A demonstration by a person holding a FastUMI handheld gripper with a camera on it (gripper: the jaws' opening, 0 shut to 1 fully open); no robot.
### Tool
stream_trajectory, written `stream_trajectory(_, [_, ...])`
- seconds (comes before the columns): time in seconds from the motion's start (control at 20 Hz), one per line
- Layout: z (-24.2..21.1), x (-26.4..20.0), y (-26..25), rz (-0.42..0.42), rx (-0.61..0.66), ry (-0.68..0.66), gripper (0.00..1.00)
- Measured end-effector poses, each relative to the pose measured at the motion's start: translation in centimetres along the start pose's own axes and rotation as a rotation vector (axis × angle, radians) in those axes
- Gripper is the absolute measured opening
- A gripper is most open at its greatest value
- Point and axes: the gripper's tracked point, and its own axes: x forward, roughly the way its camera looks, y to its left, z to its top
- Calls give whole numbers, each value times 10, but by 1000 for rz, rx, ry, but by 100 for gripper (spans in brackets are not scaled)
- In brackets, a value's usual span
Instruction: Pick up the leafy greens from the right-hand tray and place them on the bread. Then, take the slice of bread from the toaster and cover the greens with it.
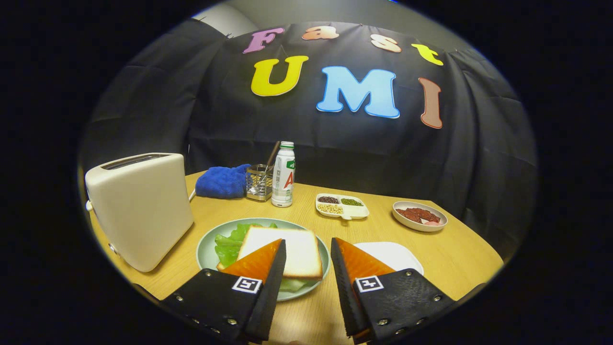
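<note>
hidden bits: the left finger [261, 268] covered the near left corner of the bread slice [292, 249], and I couldn't make out whatever sat under the greens. The white tray [400, 254] on the right was partly behind the right finger [357, 266]. The toaster [141, 208] slots were seen at too flat an angle to tell what was inside.

tongs: gripper [306, 254] was spread wide open, grasping nothing, hovering over the near edge of the desk [455, 254] with the plate just ahead of its fingers.

task stuff: the leafy greens [229, 244] were on the pale green plate [210, 239], poking out left and at the near side from under a white square bread slice lying flat on top. Plate sat toward the near middle of the desk, just right of the toaster.

further back: blue cloth [222, 181], a wire mesh holder [258, 182] and a white bottle [283, 175] stood in a row along the far edge. A divided dish [342, 206] of beans and a small bowl [420, 215] with reddish pieces sat toward the far right.

surface/room: light wooden desk, black cloth wall [191, 105] behind it.
</note>
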Motion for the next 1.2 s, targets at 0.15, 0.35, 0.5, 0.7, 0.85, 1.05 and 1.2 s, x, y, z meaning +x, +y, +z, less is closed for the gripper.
stream_trajectory(0.15, [5,-7,-10,4,20,-14,57])
stream_trajectory(0.35, [16,-16,-36,-19,23,-55,57])
stream_trajectory(0.5, [22,-22,-55,-30,21,-75,57])
stream_trajectory(0.7, [25,-29,-82,-34,29,-86,57])
stream_trajectory(0.85, [23,-35,-109,-40,41,-85,56])
stream_trajectory(1.05, [21,-48,-160,-111,77,-97,57])
stream_trajectory(1.2, [20,-57,-190,-140,89,-113,56])
